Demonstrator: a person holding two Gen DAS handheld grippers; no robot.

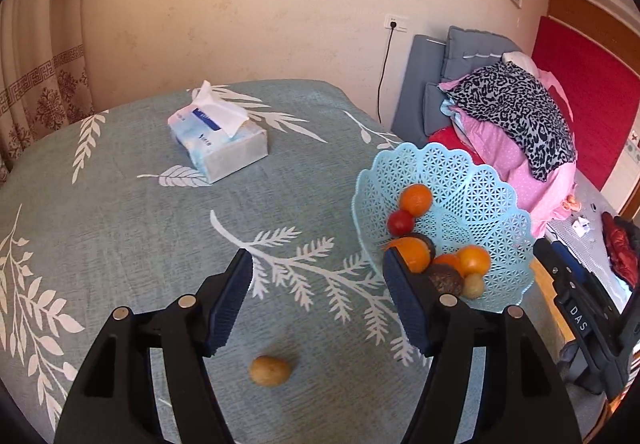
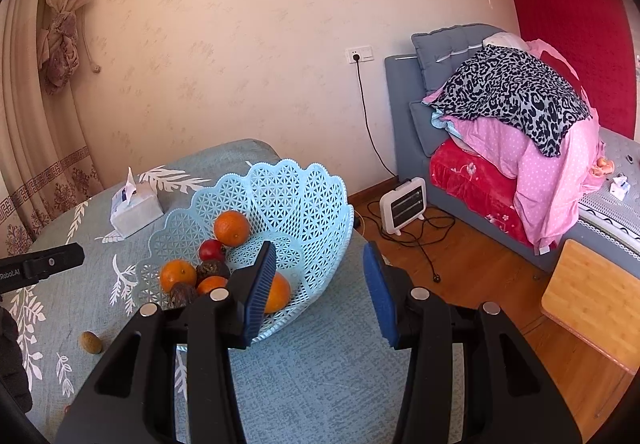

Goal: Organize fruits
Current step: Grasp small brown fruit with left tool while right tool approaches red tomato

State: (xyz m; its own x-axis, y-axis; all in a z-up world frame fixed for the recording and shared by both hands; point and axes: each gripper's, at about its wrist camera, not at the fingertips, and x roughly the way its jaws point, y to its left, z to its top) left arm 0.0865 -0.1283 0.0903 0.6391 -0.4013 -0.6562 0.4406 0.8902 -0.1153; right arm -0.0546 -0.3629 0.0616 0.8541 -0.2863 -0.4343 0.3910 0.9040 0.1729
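Big table [image 1: 120, 204] with a teal leaf-print cloth takes up most of the scene. A light blue lattice basket [image 1: 480, 196] sits near its right edge, holding oranges [image 1: 416, 198], a small red fruit [image 1: 401, 222] and a couple of dark wrinkly ones. A tissue box [image 1: 218, 142] sits far left. One small yellowish fruit [image 1: 270, 370] lies loose on the cloth, near side. Left gripper [image 1: 318, 276] is spread wide above it, nothing between the jaws. Right gripper [image 2: 320, 264] is partly open by the basket rim, also empty.
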